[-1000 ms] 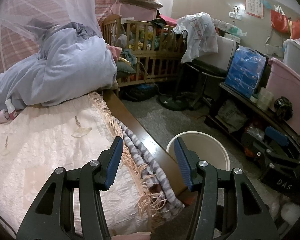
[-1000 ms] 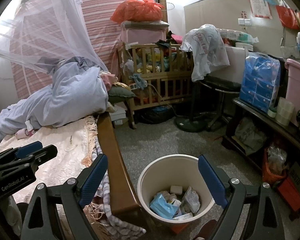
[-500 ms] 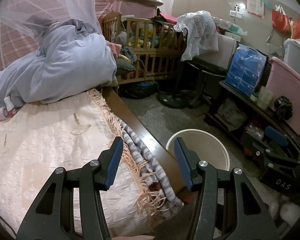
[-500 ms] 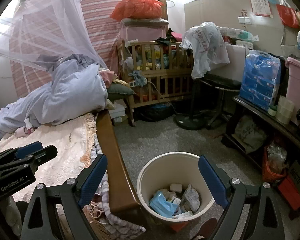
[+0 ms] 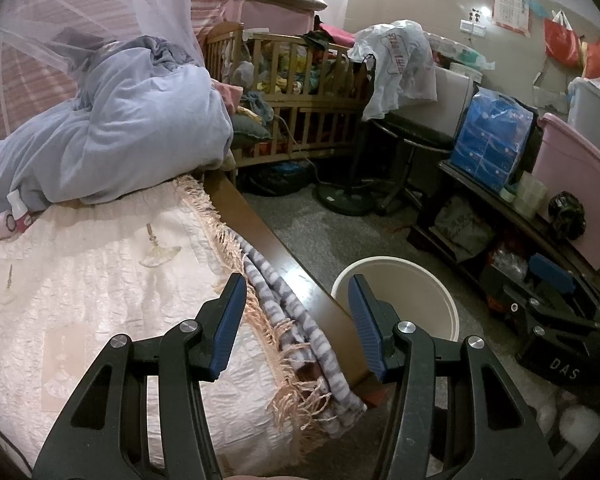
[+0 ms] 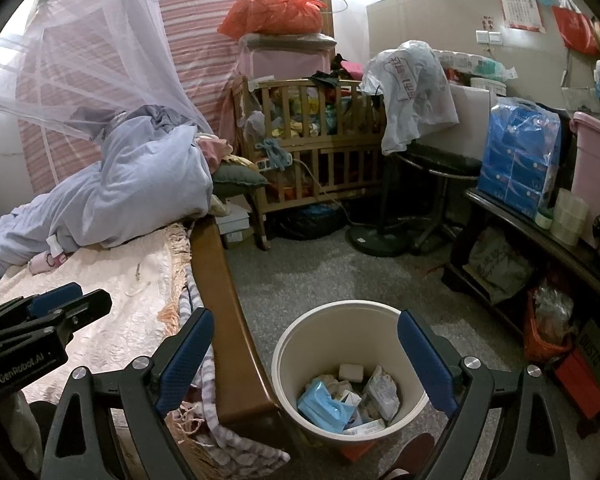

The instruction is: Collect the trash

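A cream waste bin [image 6: 288, 340] stands on the floor beside the bed's foot corner. Inside it lie a blue tissue packet [image 6: 326, 402] and white wrappers [image 6: 382, 390]. My right gripper [image 6: 305, 316] hangs above the bin, jaws wide open and nothing between them. My left gripper [image 5: 296, 284] is open over the fringed edge of the bed, holding nothing. The bin's rim [image 5: 404, 266] shows just right of it. The left gripper's fingers [image 6: 60, 298] appear at the left edge of the right wrist view.
A cream quilted cover [image 5: 100, 280] and a heaped blue duvet [image 5: 120, 140] lie on the bed, which has a wooden rail [image 5: 260, 232]. Beyond are a wooden crib [image 6: 320, 152], a stool [image 6: 436, 164] and a low shelf [image 6: 512, 216]. A foot [image 6: 408, 452] is by the bin.
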The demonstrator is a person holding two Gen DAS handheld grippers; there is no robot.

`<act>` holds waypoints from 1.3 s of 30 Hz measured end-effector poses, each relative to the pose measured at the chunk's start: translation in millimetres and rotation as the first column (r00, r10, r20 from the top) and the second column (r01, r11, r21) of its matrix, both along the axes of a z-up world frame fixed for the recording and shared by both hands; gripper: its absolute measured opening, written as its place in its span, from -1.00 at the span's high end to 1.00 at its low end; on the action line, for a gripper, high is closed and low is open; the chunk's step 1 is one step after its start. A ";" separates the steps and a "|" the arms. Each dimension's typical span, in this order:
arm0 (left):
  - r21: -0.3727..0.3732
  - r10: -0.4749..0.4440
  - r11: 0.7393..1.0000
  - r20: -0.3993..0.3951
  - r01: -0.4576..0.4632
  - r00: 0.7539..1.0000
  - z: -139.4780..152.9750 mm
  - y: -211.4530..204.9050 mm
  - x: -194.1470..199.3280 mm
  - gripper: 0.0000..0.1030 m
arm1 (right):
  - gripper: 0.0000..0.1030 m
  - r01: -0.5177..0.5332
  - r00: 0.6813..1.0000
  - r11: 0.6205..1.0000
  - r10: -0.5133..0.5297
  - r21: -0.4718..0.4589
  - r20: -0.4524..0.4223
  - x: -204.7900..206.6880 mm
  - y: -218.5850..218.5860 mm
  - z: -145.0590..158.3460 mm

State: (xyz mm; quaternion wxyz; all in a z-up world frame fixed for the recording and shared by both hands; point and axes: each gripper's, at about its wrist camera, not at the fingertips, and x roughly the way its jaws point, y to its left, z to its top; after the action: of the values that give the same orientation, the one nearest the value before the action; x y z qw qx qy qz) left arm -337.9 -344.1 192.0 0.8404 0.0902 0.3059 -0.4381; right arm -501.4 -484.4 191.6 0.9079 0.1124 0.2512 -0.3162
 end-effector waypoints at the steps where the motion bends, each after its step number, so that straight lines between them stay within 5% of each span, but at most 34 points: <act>1: 0.000 0.000 1.000 0.000 0.000 1.000 0.0 0.0 -0.4 0.00 | -0.78 0.000 1.000 1.000 0.000 0.000 -0.001 0.0 0.0 0.0; 39: 0.010 -0.009 1.000 -0.005 0.009 1.000 -4.0 -6.5 -5.0 0.00 | -0.81 -0.002 1.000 1.000 0.002 0.005 -0.011 -0.2 -2.2 -0.6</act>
State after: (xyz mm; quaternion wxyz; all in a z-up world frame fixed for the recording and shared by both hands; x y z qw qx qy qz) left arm -342.9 -350.5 187.9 0.8372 0.0947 0.3099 -0.4406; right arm -501.5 -486.6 191.0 0.9066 0.1128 0.2569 -0.3150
